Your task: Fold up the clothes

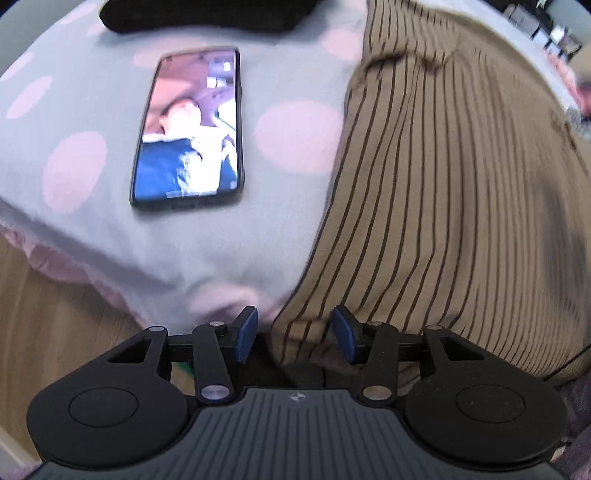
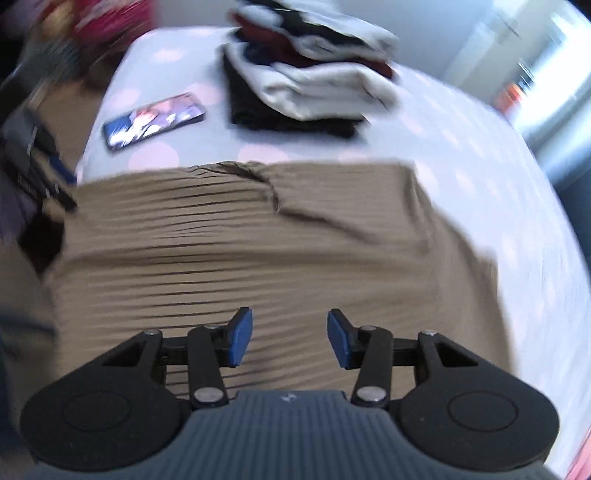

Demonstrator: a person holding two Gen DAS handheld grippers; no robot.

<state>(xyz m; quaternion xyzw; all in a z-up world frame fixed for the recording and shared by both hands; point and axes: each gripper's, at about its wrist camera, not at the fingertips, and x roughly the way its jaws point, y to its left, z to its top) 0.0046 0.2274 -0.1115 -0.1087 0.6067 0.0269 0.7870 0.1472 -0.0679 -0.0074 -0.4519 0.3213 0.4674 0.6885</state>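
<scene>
Both tools, left (image 1: 294,334) and right (image 2: 290,338), are hovering spread over the tan dark-striped knit garment (image 2: 258,236) lying on the bed.

Blur and cutoffs
Phone (image 1: 188,125) screen smeared, content unreadable. Black garment (image 1: 207,14) cut by far edge. Folded pile (image 2: 314,74) motion-blurred, items indistinct. Striped shirt (image 2: 258,236) near hem hidden under the right gripper (image 2: 290,339).

Phone (image 2: 154,120) left of clothes stack (image 2: 314,77), behind shirt (image 2: 258,236)
</scene>
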